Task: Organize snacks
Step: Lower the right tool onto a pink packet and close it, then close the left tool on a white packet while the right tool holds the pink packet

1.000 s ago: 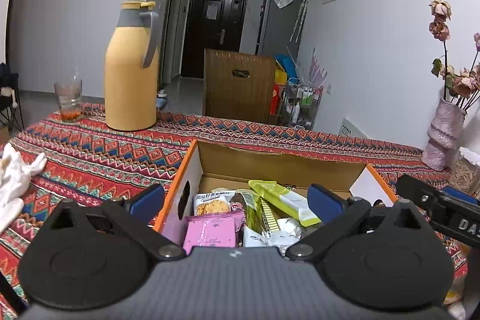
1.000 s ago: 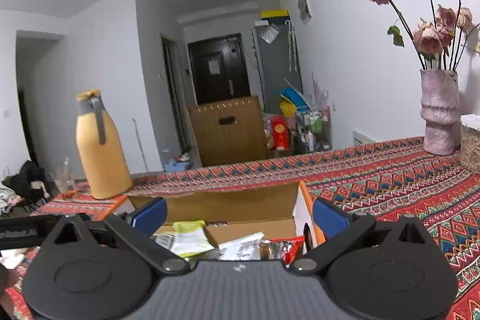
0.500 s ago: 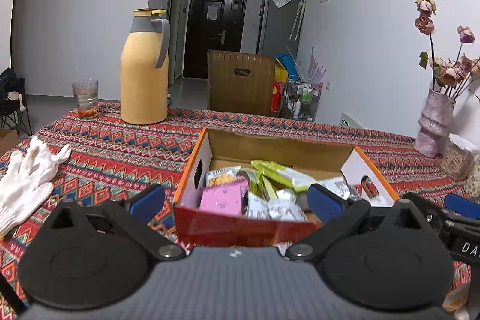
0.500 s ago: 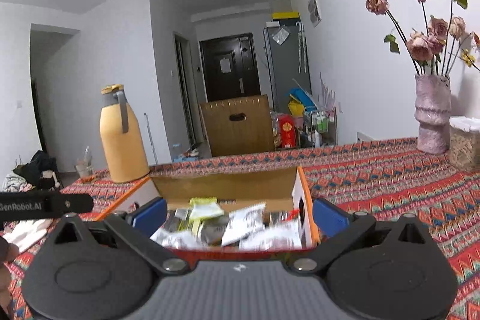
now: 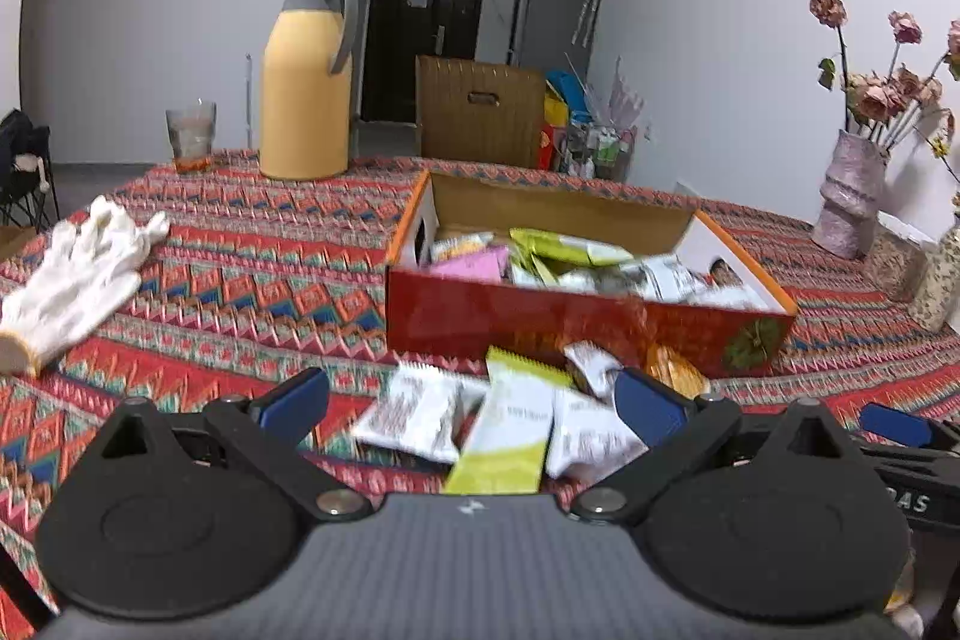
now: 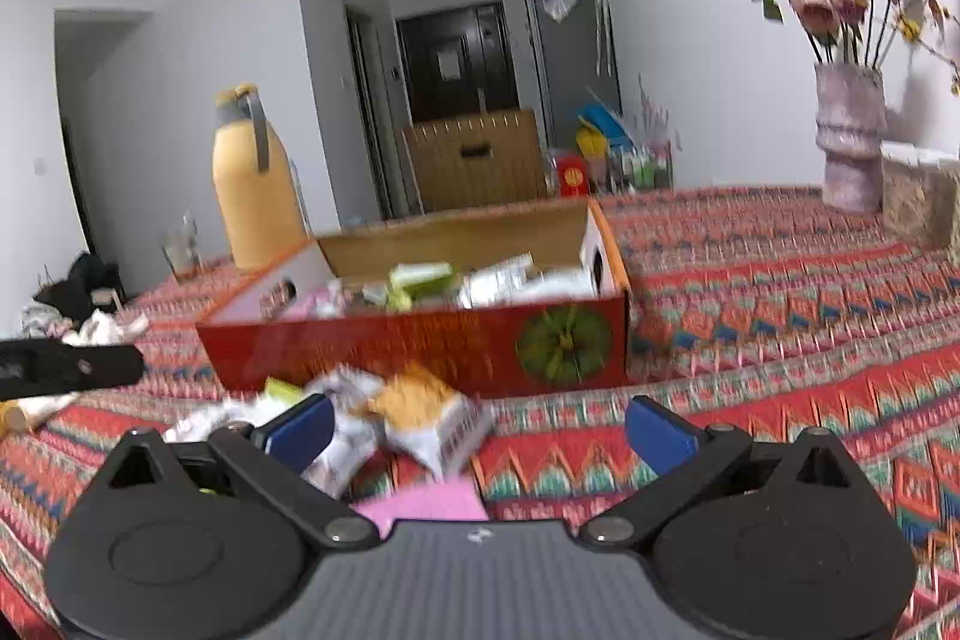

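The loose snack packets lie in a small heap on the table just in front of the near wall of the open red-and-orange cardboard box (image 5: 591, 325), and both tools hover close above and behind that heap. The left hand-held gripper (image 5: 474, 403) has its blue-padded fingers spread wide with nothing between them, and directly ahead of its gap lies the yellow-green foil snack bar (image 5: 507, 433), its long axis running near to far, almost in line with the fingers, so a grasp would likely need the fingers to straddle its narrow width. White printed packets (image 5: 414, 415) lie touching it on the left and right. The right hand-held gripper (image 6: 480, 427) is likewise spread and empty; the orange-and-white snack pouch (image 6: 423, 415) sits slightly left of its centre, and a flat pink packet (image 6: 423, 505) lies nearest, partly hidden under the tool body. For the bar the left tool looks better placed; for the orange pouch, the right. The box already holds a jumble of wrappers. The table wears a red zigzag-patterned woven cloth (image 5: 252, 250), which should give some grip under the slippery packets. Further off stand a yellow thermos jug (image 5: 306, 79), a drinking glass (image 5: 191, 133), a white cotton glove (image 5: 75, 274) at the left, and a pale vase of dried roses (image 6: 851, 142) at the right, against grey walls and a dark door.
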{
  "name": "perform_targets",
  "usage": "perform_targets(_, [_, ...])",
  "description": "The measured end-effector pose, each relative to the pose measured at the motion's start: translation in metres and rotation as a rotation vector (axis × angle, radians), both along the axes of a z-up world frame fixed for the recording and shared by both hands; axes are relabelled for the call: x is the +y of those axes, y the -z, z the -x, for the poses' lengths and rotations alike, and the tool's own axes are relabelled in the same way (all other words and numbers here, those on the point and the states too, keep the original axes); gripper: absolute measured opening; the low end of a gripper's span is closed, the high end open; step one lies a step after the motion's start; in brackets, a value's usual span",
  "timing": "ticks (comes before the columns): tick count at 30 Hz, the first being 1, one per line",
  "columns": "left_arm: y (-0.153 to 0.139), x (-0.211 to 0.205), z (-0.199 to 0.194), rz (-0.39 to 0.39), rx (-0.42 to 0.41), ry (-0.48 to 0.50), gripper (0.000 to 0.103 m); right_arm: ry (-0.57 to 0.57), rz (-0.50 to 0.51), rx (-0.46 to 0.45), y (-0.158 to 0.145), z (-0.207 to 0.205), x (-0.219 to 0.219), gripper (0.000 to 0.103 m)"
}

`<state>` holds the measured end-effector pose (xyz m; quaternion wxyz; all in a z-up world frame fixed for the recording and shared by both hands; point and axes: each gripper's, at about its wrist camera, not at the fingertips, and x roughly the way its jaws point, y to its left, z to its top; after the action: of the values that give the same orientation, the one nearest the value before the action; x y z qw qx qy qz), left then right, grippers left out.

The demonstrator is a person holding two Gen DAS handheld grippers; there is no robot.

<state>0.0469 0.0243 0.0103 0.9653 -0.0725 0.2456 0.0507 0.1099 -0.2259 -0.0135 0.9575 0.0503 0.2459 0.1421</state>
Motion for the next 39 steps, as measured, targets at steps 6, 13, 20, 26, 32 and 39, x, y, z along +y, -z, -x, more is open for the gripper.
perform_targets(6, [0.015,-0.003,0.009,-0.002,0.032,0.032,0.103,0.008,0.031,0.06,0.015,0.013,-0.003,0.103])
perform_targets(13, [0.021,-0.003,0.012,0.008,0.052,0.028,0.103,-0.028,0.057,0.102,0.021,0.014,0.003,0.103])
perform_targets(20, [0.021,0.001,0.017,0.008,0.062,0.025,0.103,-0.102,0.184,0.172,0.031,-0.005,0.026,0.103])
perform_targets(26, [0.024,0.005,0.016,0.022,0.071,0.025,0.103,-0.096,0.217,0.231,0.035,-0.024,0.028,0.103])
perform_targets(32, [0.025,0.007,0.014,0.03,0.076,0.029,0.103,-0.084,0.224,0.249,0.036,-0.033,0.03,0.103])
perform_targets(39, [0.025,0.011,0.013,0.036,0.076,0.027,0.103,-0.128,0.203,0.207,0.029,-0.021,0.03,0.061])
